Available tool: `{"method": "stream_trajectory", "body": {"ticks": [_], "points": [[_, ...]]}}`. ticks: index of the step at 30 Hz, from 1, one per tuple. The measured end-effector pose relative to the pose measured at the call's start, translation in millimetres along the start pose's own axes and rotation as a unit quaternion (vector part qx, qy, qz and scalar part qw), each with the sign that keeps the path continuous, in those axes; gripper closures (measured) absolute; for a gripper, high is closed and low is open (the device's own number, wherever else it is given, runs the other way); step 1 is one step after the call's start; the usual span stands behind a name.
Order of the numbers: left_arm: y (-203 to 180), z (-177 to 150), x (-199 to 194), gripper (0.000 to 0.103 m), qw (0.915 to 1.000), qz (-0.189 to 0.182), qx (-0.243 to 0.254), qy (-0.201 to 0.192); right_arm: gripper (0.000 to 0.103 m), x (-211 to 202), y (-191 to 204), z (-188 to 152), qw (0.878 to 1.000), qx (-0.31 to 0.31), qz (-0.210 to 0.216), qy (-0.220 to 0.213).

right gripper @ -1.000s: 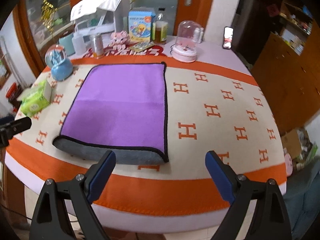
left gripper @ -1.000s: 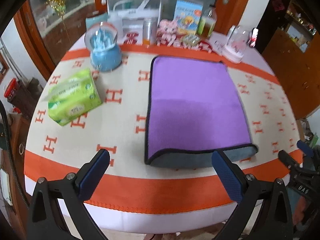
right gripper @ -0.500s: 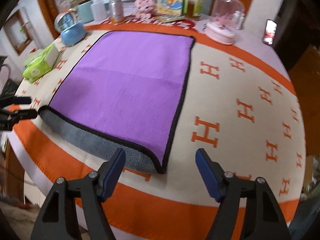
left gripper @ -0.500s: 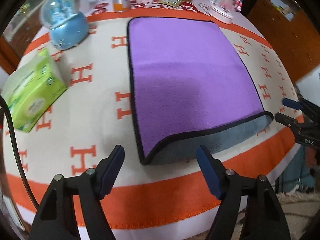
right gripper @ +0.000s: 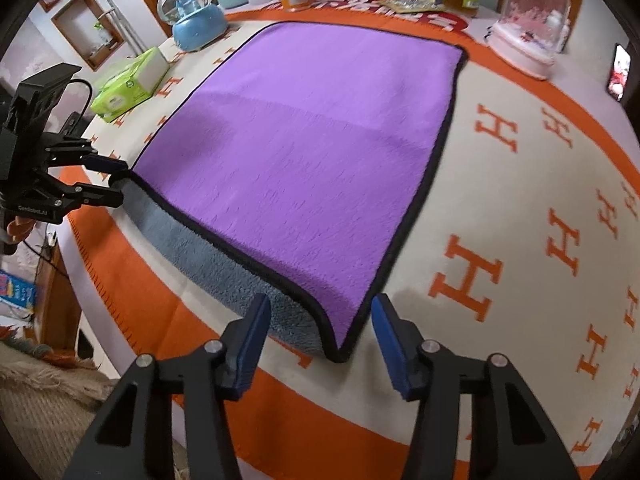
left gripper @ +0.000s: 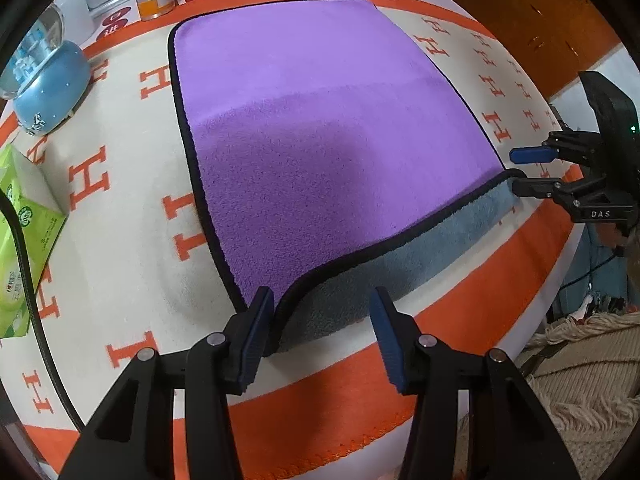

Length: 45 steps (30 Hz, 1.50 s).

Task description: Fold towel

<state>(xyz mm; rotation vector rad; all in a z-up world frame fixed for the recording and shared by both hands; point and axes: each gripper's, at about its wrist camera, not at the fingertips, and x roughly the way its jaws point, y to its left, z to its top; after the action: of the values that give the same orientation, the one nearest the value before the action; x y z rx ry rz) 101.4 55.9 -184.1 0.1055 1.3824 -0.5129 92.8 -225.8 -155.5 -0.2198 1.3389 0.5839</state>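
A purple towel with a black hem and grey underside lies flat on the round table, its near edge folded so the grey shows; it also shows in the right wrist view. My left gripper is open, its jaws either side of the towel's near left corner. My right gripper is open around the near right corner. Each gripper shows in the other's view, the right one at the far corner, the left one likewise.
The tablecloth is cream with orange H marks and an orange border. A green tissue pack, a blue snow globe, bottles, a domed pink ornament and boxes stand along the left and far sides. The table edge is just below the grippers.
Both grippers have moved forward and down to the towel's near corners and narrowed somewhat. The towel has not moved.
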Motion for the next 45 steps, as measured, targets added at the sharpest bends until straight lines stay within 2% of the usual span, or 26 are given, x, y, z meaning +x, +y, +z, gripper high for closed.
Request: {"method": "stream_trajectory", "body": {"ticks": [5,11,18,20,22,23,24,26,28,35,38,41,45], "points": [[9.9,-1.2,4.9,0.055,0.9998,-0.009,-0.013,0.008,0.064,3.9,-4.7,0.8,1.000,0.002,0.024,0.012],[24.8,-0.5,6.2,0.055,0.9988,-0.033,-0.034,0.016,0.064,4.0,-7.5,1.9,0.999,0.005,0.038,0.014],[23.7,0.8,6.5,0.055,0.9983,-0.050,-0.021,0.020,0.064,5.3,-2.4,4.7,0.999,-0.009,0.049,0.018],[20.6,1.1,6.1,0.055,0.9982,-0.053,-0.012,0.023,0.069,5.9,0.0,4.7,0.998,-0.016,0.052,0.021],[16.6,1.4,8.6,0.060,0.9982,-0.052,-0.003,0.028,0.076,7.5,1.3,4.4,0.998,-0.019,0.053,0.025],[16.4,1.1,9.0,0.070,0.9982,-0.052,0.001,0.032,0.079,8.3,1.9,4.2,0.998,-0.020,0.051,0.026],[14.2,0.9,10.2,0.081,0.9983,-0.047,0.005,0.034,0.083,8.7,2.1,3.6,0.998,-0.021,0.051,0.027],[11.0,-0.2,11.0,0.091,0.9987,-0.035,0.012,0.036,0.089,9.0,1.4,2.7,0.998,-0.019,0.050,0.029],[9.8,-2.0,10.1,0.095,0.9992,-0.020,0.014,0.031,0.095,8.8,0.6,2.5,0.998,-0.017,0.047,0.029],[-2.2,5.7,-2.4,0.098,0.9986,0.039,0.034,0.015,0.098,-2.0,0.6,9.1,1.000,-0.002,0.022,0.007],[-3.6,19.4,-13.9,0.098,0.9971,0.068,0.033,-0.004,0.098,-16.1,-1.7,24.0,1.000,0.006,0.002,-0.023],[-2.0,42.0,-29.2,0.098,0.9941,0.100,0.028,-0.031,0.098,-30.0,-6.7,45.0,0.998,0.013,-0.015,-0.052],[16.1,89.8,-46.6,0.098,0.9887,0.136,-0.005,-0.064,0.098,-40.8,-21.7,82.7,0.994,0.030,-0.050,-0.088]]}}
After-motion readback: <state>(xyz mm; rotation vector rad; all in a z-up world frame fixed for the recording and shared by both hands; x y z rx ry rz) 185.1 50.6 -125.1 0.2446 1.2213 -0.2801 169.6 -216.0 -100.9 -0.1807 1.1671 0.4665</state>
